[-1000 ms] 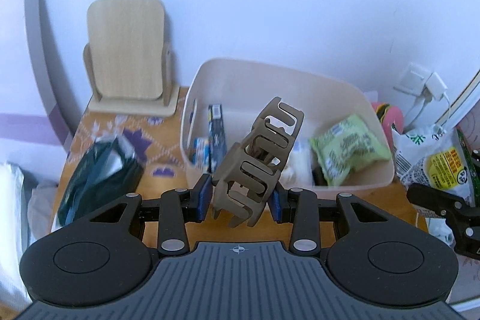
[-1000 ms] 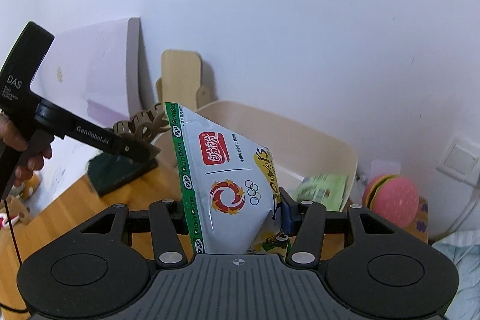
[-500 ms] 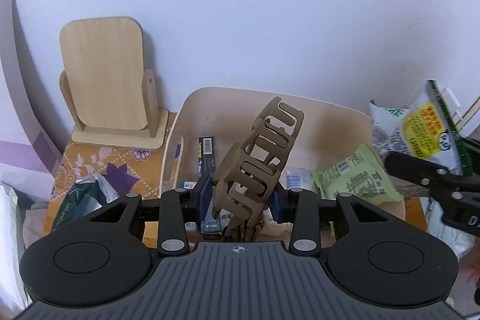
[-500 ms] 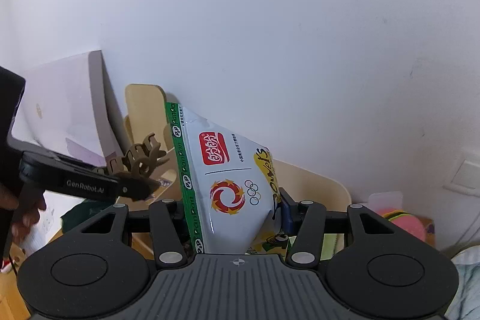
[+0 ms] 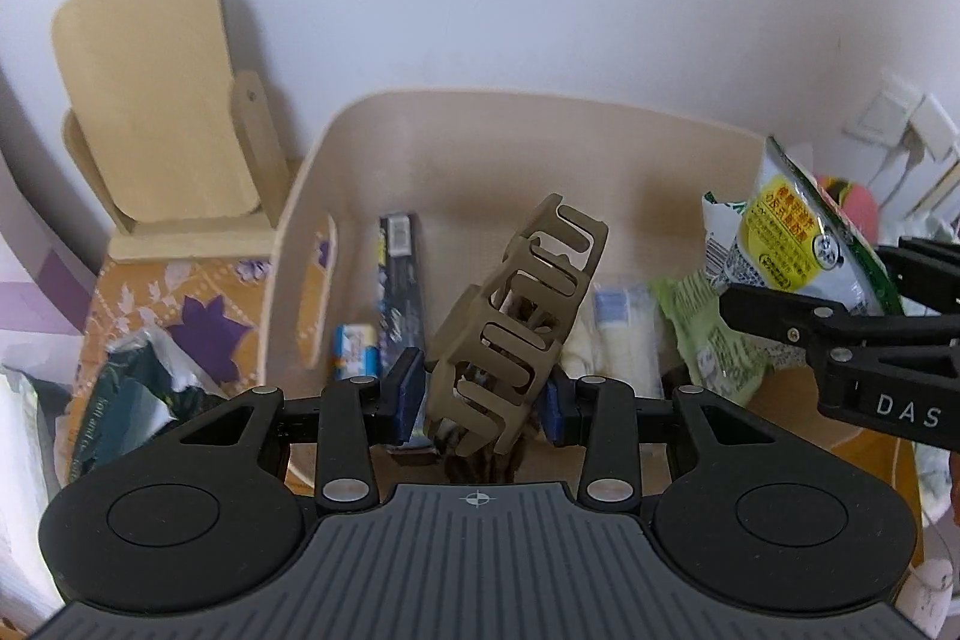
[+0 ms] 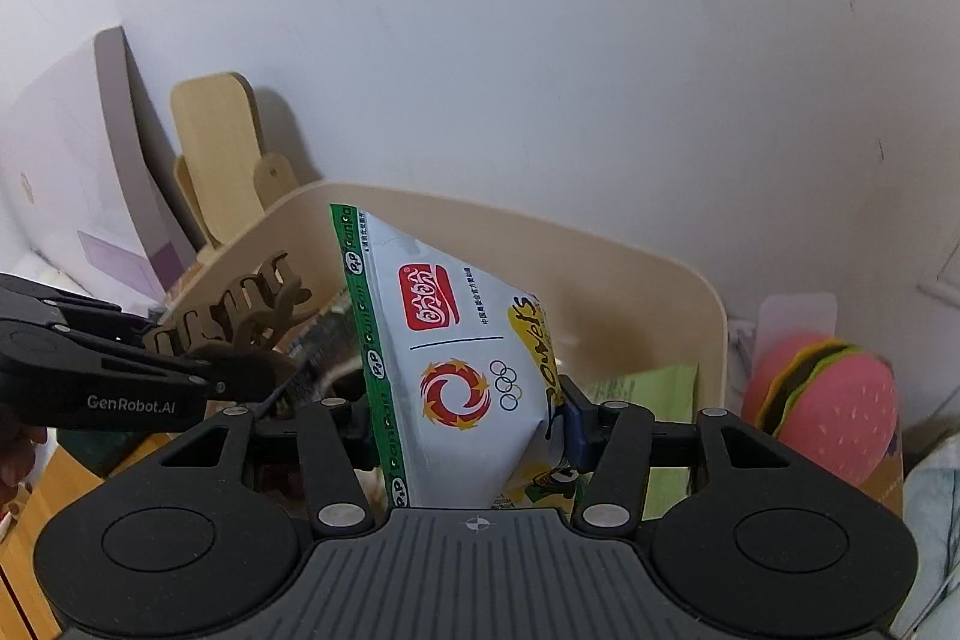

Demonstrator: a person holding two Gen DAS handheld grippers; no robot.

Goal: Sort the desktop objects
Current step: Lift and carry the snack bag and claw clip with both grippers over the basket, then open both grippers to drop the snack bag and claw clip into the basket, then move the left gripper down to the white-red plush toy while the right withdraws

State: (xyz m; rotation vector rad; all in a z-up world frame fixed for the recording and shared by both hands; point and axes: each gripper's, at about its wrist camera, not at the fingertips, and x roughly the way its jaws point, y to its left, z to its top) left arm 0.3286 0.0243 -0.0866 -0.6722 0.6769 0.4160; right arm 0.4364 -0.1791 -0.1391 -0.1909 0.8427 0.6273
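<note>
My left gripper (image 5: 483, 397) is shut on a tan hair claw clip (image 5: 519, 322) and holds it over the near edge of the beige bin (image 5: 480, 124). My right gripper (image 6: 474, 430) is shut on a white snack bag (image 6: 456, 358) with a green edge and a red logo, held upright over the bin (image 6: 660, 274). The snack bag (image 5: 792, 238) and right gripper show at the right of the left wrist view. The clip (image 6: 240, 316) and left gripper show at the left of the right wrist view. Inside the bin lie a green packet (image 5: 714, 328), a dark box (image 5: 399, 280) and small packs.
A wooden stand (image 5: 156, 130) leans on the wall left of the bin. A dark green bag (image 5: 126, 412) lies on the patterned cloth at the left. A burger-shaped toy (image 6: 828, 400) sits right of the bin. A wall socket (image 5: 900, 124) is at the far right.
Both grippers have moved forward toward the bin with their loads. The clip and the snack bag now hang over the bin's interior, and the right gripper has come closer to the left one.
</note>
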